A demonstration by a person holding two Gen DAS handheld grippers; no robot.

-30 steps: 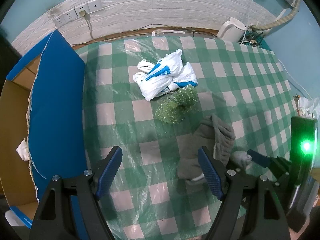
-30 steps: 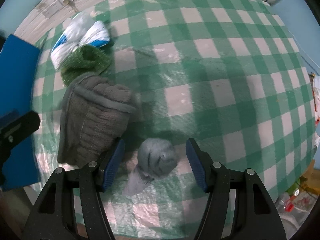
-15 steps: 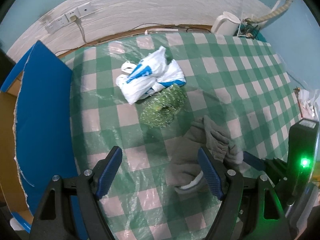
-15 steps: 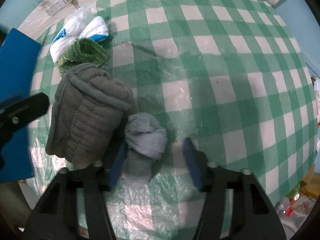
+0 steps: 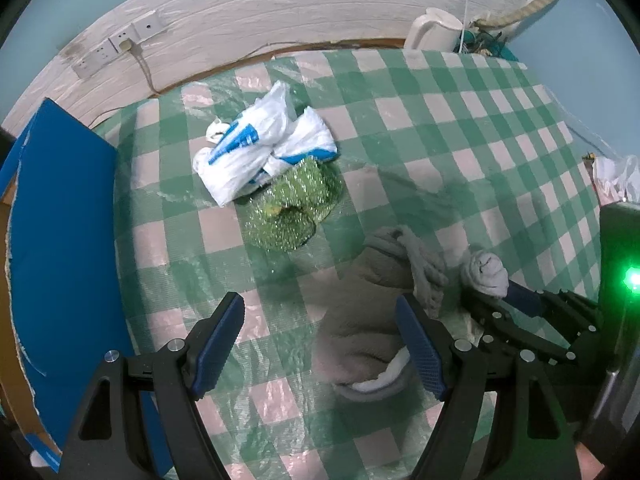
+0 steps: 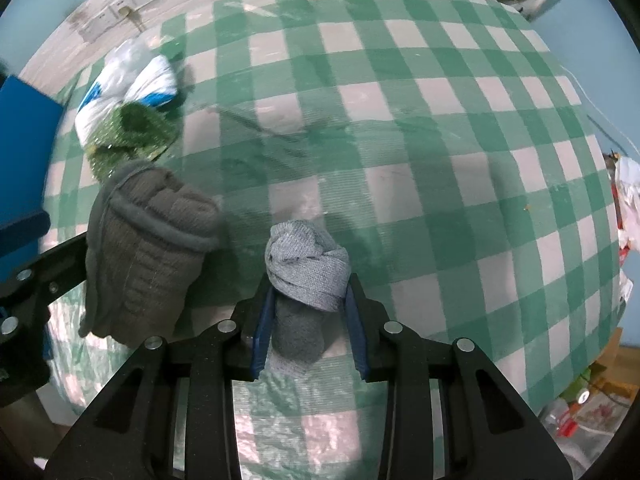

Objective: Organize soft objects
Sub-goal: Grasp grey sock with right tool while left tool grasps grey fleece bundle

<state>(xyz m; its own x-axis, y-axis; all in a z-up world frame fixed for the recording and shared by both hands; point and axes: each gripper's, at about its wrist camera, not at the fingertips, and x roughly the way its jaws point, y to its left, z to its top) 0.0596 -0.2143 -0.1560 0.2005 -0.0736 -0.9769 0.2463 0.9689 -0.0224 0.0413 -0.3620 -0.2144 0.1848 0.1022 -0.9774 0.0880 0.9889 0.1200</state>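
Note:
My right gripper (image 6: pixel 310 312) is shut on a rolled grey sock (image 6: pixel 306 268) and holds it above the checked tablecloth (image 6: pixel 400 128); the sock also shows in the left wrist view (image 5: pixel 486 274). A folded brown-grey towel (image 6: pixel 148 240) lies just left of it, and in the left wrist view (image 5: pixel 372 304). Behind it lie a glittery green scrubber (image 5: pixel 294 208) and a white and blue plastic bag (image 5: pixel 260 152). My left gripper (image 5: pixel 320 344) is open and empty, hovering over the towel's near left edge.
A blue-lined cardboard box (image 5: pixel 60 240) stands along the table's left side. A white kettle (image 5: pixel 434 30) and cables sit at the back right corner. Wall sockets (image 5: pixel 116 46) are on the back wall. Clutter lies beyond the right table edge (image 6: pixel 624 208).
My right gripper has closed on the grey sock and lifted it off the cloth. The left gripper has drawn back and shifted right, staying open.

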